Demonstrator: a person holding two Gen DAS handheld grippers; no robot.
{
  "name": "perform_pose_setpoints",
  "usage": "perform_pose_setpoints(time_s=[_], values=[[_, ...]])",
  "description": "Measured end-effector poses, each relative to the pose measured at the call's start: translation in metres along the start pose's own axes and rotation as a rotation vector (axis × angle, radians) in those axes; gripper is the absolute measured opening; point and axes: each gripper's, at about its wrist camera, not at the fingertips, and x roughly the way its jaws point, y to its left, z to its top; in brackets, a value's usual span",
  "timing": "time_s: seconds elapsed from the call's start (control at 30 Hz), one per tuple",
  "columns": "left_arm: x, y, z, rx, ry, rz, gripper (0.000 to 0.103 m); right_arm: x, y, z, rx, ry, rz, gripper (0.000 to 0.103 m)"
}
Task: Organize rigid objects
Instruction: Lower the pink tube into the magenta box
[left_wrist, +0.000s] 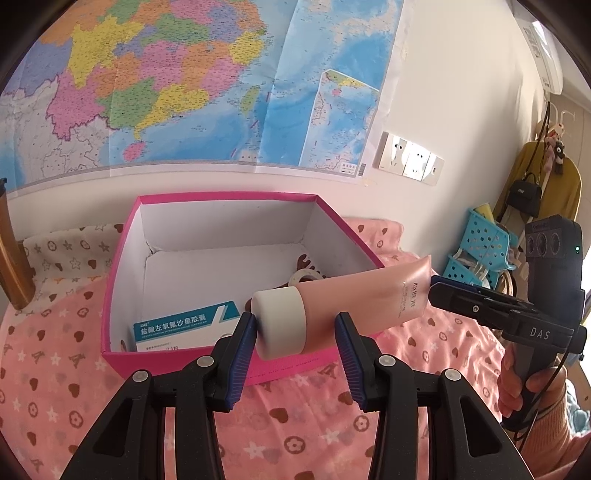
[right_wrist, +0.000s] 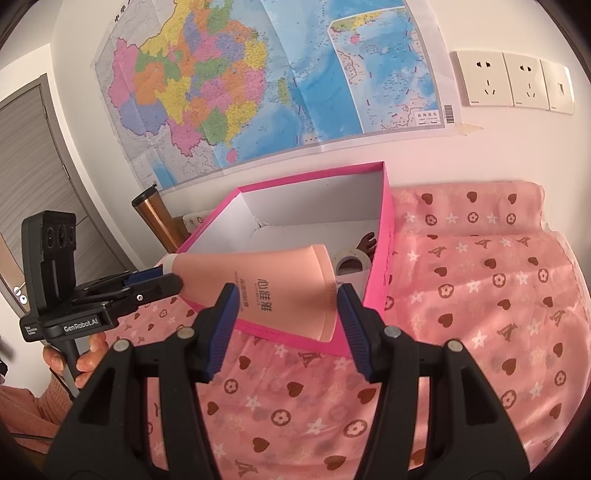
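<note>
1. The pink tube hung in the air over the near wall of the pink box, lying roughly level. Its white cap pointed left and its flat crimped end pointed right.
2. The right claw had a pad against each edge of the crimped end and seemed to be pinching the tube there. That grip looked like the one carrying the weight, so it should not loosen first.
3. The left claw was spread about the cap end. Its left pad touched the cap and its right finger crossed in front of the tube's body. I could not tell whether it was squeezing.
4. The step was judged to be lowering the tube into the box. If the left claw was to take over, it should close on the firm cap rather than the soft body, which would dent and slip.
5. The free floor lay at the far left of the box. A medicine carton stood at the near left and a tape roll lay at the right.
6. The tube should go over the near wall, then down, kept level so that neither end caught the rim.
7. The box sat on a soft patterned cloth, so knocking its wall was likely to shift it.
</note>
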Motion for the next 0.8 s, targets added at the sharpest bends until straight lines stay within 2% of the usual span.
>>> perform_pose_setpoints(time_s=[0.8], values=[[0.0058, 0.0005, 0.0055, 0.005, -0.005, 0.004, 0.046, 0.0021, -0.0030, 0.0053, -0.001, 0.000, 0.000, 0.058]])
